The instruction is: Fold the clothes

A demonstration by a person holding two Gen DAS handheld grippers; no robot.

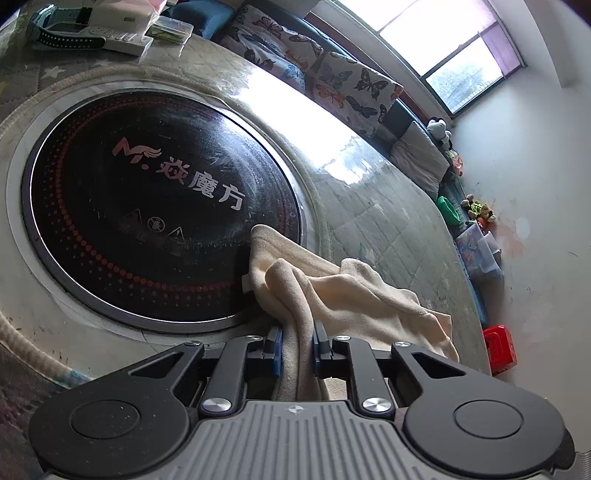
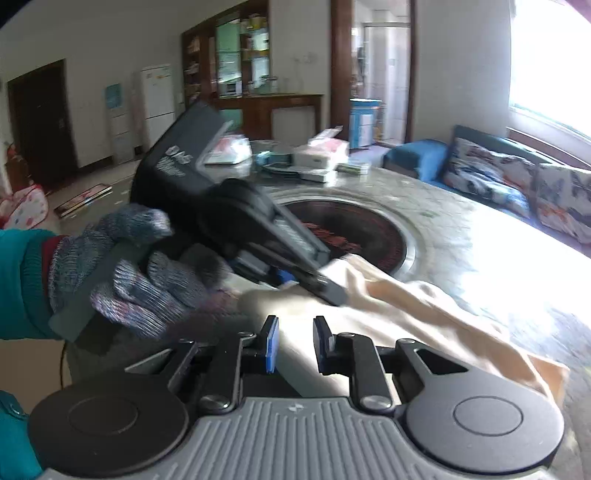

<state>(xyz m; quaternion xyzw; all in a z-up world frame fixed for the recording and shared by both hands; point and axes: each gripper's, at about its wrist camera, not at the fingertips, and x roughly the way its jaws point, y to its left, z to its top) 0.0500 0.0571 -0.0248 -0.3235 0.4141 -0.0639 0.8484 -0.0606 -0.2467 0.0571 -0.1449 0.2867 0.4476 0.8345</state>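
A cream cloth (image 1: pixel 354 291) lies bunched on the round table, one edge over the black glass hotplate (image 1: pixel 147 206). My left gripper (image 1: pixel 297 345) is shut on a gathered fold of the cloth. In the right wrist view the same cloth (image 2: pixel 424 314) spreads to the right over the tabletop. The left gripper (image 2: pixel 314 280), held by a gloved hand (image 2: pixel 140 273), bites the cloth's near edge. My right gripper (image 2: pixel 293 343) is open just above the cloth, with nothing between its jaws.
The table has a quilted cover (image 1: pixel 388 221). Boxes and a watch (image 1: pixel 66 33) sit at its far side, also shown in the right wrist view (image 2: pixel 321 155). A sofa with butterfly cushions (image 1: pixel 332 77) runs along the window. A red stool (image 1: pixel 498 349) stands on the floor.
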